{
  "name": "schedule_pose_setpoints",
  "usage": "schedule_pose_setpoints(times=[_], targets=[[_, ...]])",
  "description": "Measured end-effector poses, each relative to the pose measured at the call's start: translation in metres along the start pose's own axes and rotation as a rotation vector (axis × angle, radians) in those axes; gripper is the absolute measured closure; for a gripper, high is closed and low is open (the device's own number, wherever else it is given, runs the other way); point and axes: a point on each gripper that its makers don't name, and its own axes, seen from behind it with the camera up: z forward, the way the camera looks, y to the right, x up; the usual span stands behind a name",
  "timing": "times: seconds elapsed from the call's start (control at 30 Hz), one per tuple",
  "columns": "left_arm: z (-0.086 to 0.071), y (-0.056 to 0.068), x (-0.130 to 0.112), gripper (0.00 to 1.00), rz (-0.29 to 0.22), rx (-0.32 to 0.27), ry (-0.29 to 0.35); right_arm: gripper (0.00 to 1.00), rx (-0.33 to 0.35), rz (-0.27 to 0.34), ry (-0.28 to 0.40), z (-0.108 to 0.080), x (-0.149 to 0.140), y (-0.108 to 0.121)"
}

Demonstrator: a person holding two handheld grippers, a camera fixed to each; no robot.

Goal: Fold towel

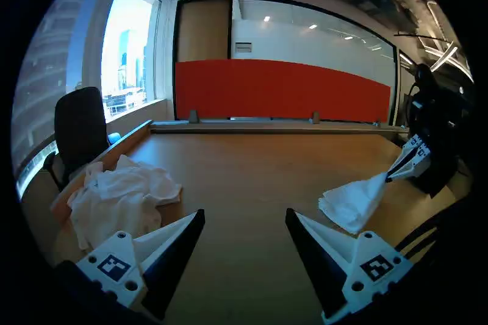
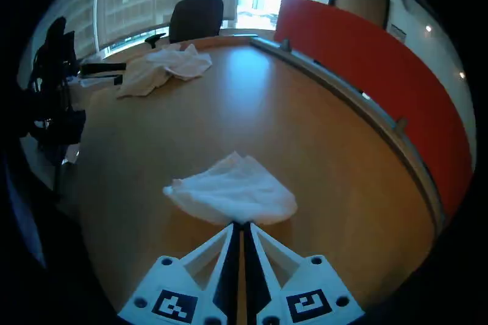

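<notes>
Right hand-held gripper (image 2: 243,227) tight on corner of white towel (image 2: 235,194); left hand-held gripper (image 1: 244,212) spread wide above table (image 1: 256,160).

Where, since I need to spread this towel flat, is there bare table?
The widest bare stretch of table runs between the cloth pile and the towel, back to the red divider. More bare wood lies ahead of the open left gripper. Crowded: the pile's corner by the chair, and around the right gripper pinching the towel.
</notes>
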Motion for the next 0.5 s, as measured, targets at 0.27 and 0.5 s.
schedule_pose_setpoints(times=[0.27,0.5], targets=[[-0.001,-0.003,0.004,0.02,0.0,0.001,0.004,0.95,-0.006,-0.018,0.074,-0.014,0.05,0.013],[-0.002,-0.004,0.008,0.02,-0.002,-0.001,0.008,0.95,-0.019,-0.029,0.122,-0.032,0.08,0.024]])
